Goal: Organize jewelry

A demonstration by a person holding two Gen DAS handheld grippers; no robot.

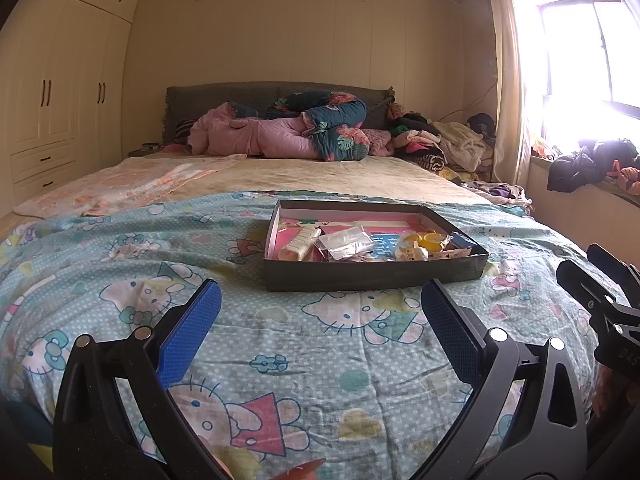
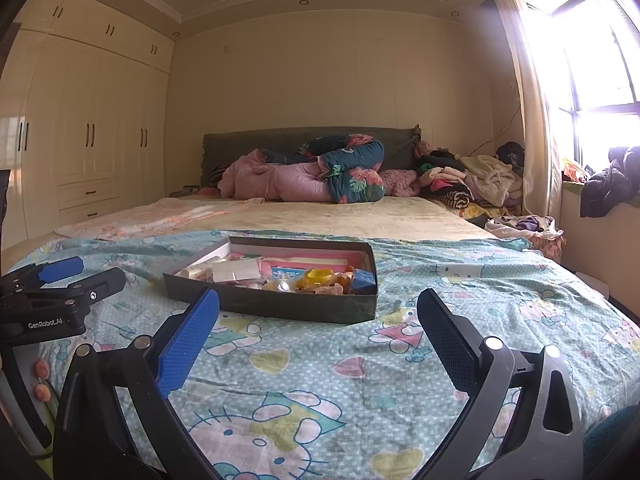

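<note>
One tray: a dark shallow box [image 1: 376, 270] is sitting mid-bed on the cartoon bedsheet [image 1: 280, 344], holding the jewelry clutter.
Contents: clear packets [image 1: 346, 242], a white ribbed piece [image 1: 300, 243], yellow rings [image 1: 426, 240] and a blue box [image 1: 464, 240] are lying loose.
Handling: likely light, slippery, fiddly; pinching packet edges is looking safest.
Left gripper [image 1: 320, 328]: fingers are standing wide apart, empty, near the tray.
Right gripper [image 2: 318, 332]: fingers are spread apart, holding nothing.
Far: pink quilt [image 2: 276, 184].

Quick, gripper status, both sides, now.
Left gripper: open, holding nothing, above the bedspread short of the tray.
Right gripper: open, holding nothing, also short of the tray.
</note>
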